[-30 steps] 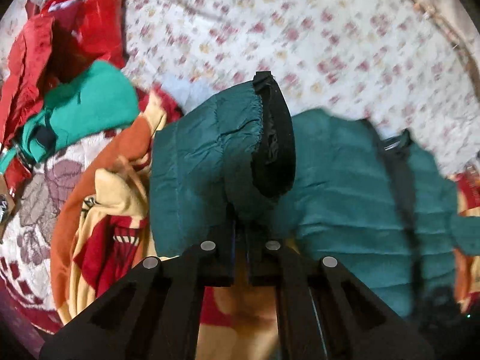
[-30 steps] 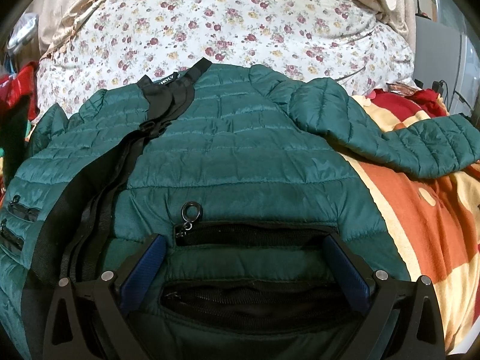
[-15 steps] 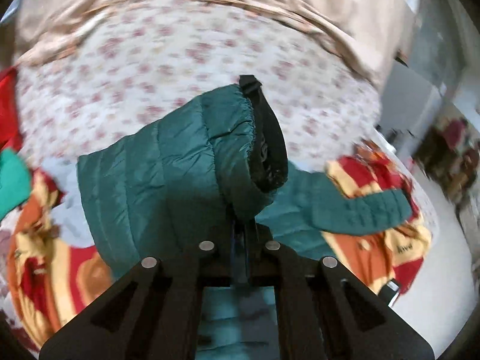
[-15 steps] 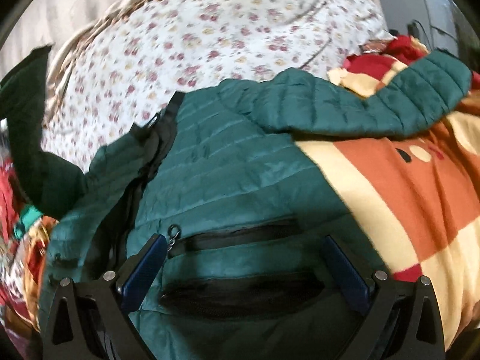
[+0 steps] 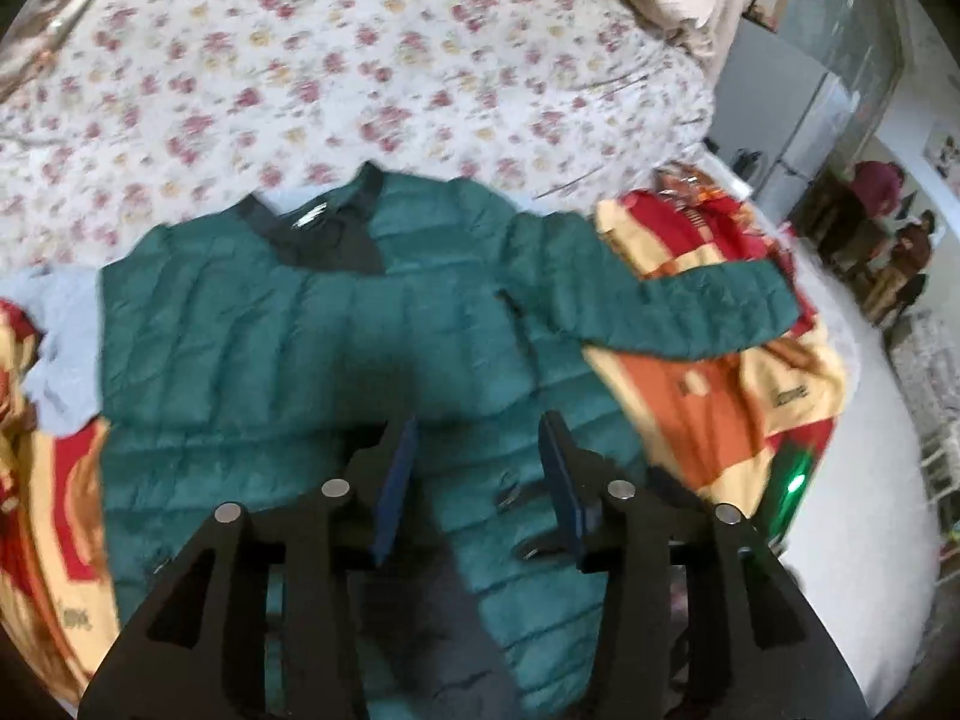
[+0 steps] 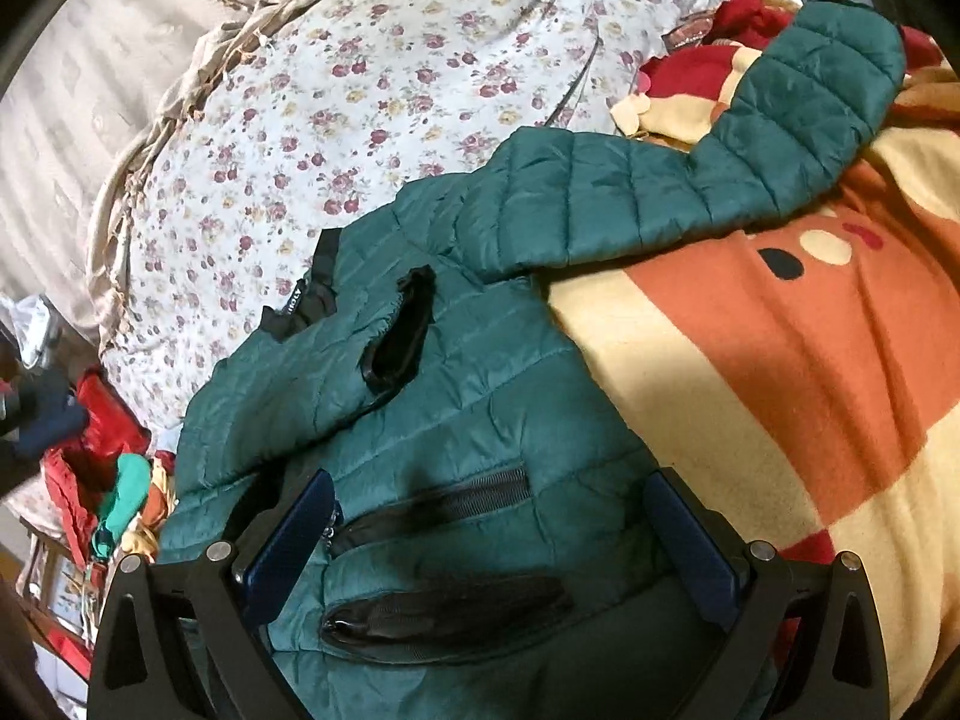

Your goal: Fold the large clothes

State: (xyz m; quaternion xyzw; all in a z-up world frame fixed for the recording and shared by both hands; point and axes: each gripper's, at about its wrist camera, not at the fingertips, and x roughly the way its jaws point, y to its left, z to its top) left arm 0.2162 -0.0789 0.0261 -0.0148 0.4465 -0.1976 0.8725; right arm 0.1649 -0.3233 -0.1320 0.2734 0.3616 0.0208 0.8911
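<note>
A dark green quilted puffer jacket point(image 6: 492, 396) lies front-up on a bed, its lower part on an orange, cream and red blanket point(image 6: 810, 396) and its collar toward the floral bedsheet point(image 6: 372, 96) at the far side. One sleeve point(image 6: 336, 372) is folded across the chest, its black cuff point(image 6: 399, 339) resting near the collar; the other sleeve point(image 6: 750, 162) stretches out to the far right over the blanket. The right gripper point(image 6: 486, 546) has its jaws spread wide, holding nothing, poised above the near hem around two zipped pockets point(image 6: 444, 504). The left gripper point(image 5: 474, 480) is parted about halfway and empty, over the jacket's middle. A pile of red and green clothes point(image 6: 102, 480) sits at the left edge of the bed
</note>
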